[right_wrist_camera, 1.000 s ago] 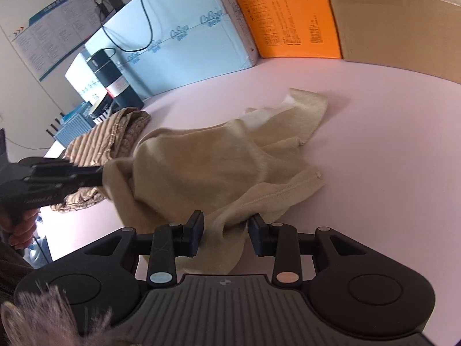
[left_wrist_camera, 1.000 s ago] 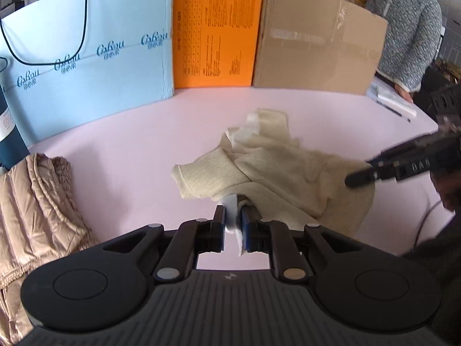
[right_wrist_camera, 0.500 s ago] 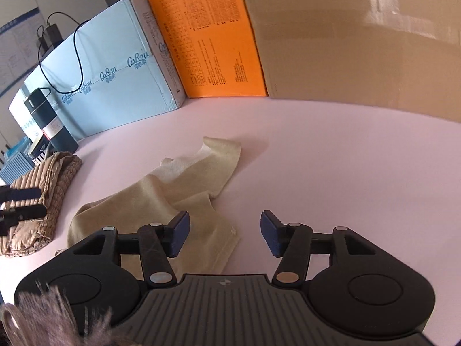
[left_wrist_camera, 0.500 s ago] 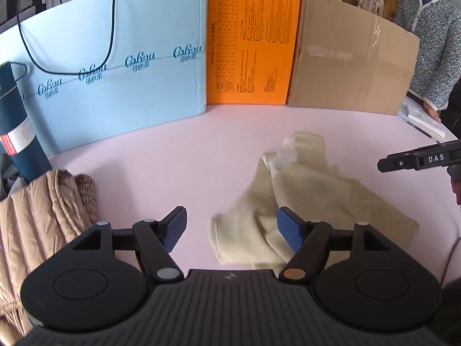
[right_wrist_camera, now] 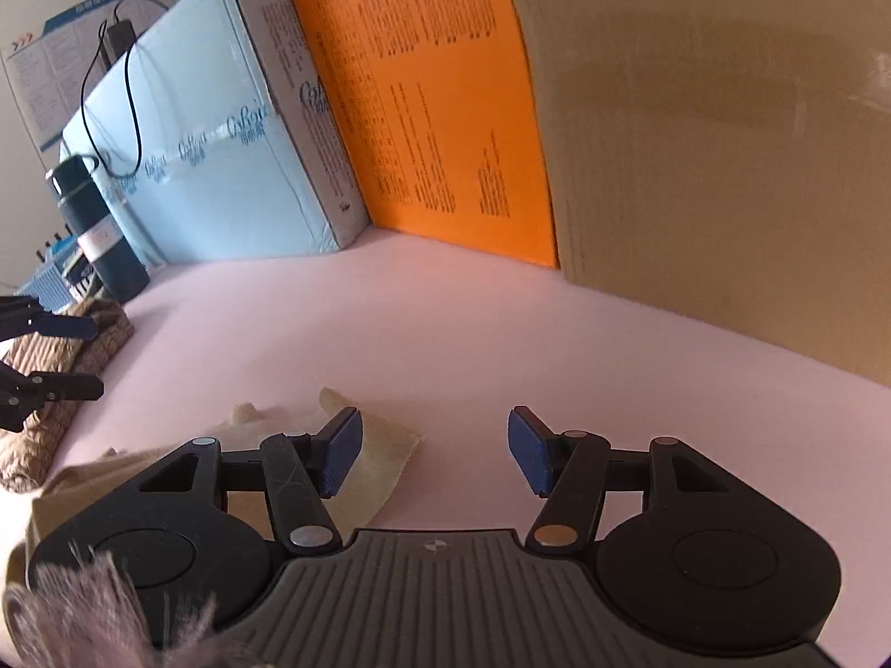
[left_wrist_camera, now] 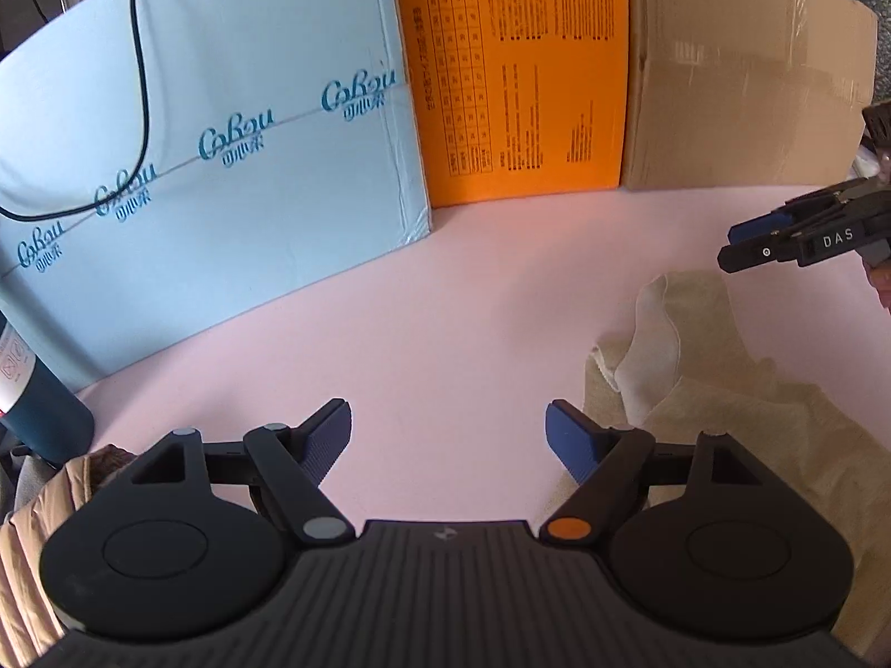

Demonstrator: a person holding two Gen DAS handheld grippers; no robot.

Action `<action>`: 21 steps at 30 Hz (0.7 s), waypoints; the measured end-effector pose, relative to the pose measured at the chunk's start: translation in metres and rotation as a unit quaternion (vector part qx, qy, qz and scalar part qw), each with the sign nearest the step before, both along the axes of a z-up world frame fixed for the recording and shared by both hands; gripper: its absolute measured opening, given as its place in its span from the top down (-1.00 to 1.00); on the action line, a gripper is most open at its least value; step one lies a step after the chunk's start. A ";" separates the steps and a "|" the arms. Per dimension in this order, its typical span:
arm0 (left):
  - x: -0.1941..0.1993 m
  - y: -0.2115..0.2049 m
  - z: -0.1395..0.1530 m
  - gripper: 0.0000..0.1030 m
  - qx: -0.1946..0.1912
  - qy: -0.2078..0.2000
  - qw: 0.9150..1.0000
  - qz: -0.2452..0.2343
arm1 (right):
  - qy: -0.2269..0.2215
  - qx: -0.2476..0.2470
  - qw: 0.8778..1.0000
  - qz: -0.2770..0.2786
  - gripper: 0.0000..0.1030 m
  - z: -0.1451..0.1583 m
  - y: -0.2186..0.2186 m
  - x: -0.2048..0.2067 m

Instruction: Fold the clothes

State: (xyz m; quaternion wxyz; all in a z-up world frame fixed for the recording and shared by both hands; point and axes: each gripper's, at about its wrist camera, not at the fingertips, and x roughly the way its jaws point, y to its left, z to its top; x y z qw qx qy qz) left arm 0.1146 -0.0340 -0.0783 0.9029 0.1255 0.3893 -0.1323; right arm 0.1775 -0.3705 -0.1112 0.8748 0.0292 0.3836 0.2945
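**Both tools open above the bench; beige garment released**

Left wrist view: The left tool [left_wrist_camera: 448, 434] is seen with its jaws wide, having just been opening; nothing is between them, only bare pink bench [left_wrist_camera: 445, 306]. The beige garment [left_wrist_camera: 724, 389] lies crumpled on the bench at the right, partly behind the tool's right finger. The right tool [left_wrist_camera: 740, 245] is seen above the garment's far edge, apart from it. The back of the bench is closed off by a light blue box [left_wrist_camera: 223, 139], an orange box [left_wrist_camera: 518, 67] and a cardboard box [left_wrist_camera: 740, 83], set side by side. A dark bottle [left_wrist_camera: 33, 395] and a tan quilted garment [left_wrist_camera: 33, 545] are seen at the left edge.

Right wrist view: The right tool [right_wrist_camera: 434, 448] is held moderately open, its jaws having just been opening, with nothing gripped. The beige garment [right_wrist_camera: 384, 462] lies under and behind its left finger. A wall poster [right_wrist_camera: 50, 55] is seen far left, and the left tool [right_wrist_camera: 83, 356] open over the quilted garment [right_wrist_camera: 39, 423].
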 end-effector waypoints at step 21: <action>0.008 -0.023 -0.010 -0.55 0.005 0.000 0.999 -0.034 | -0.068 0.040 0.985 -0.157 0.91 0.056 -0.086 -0.074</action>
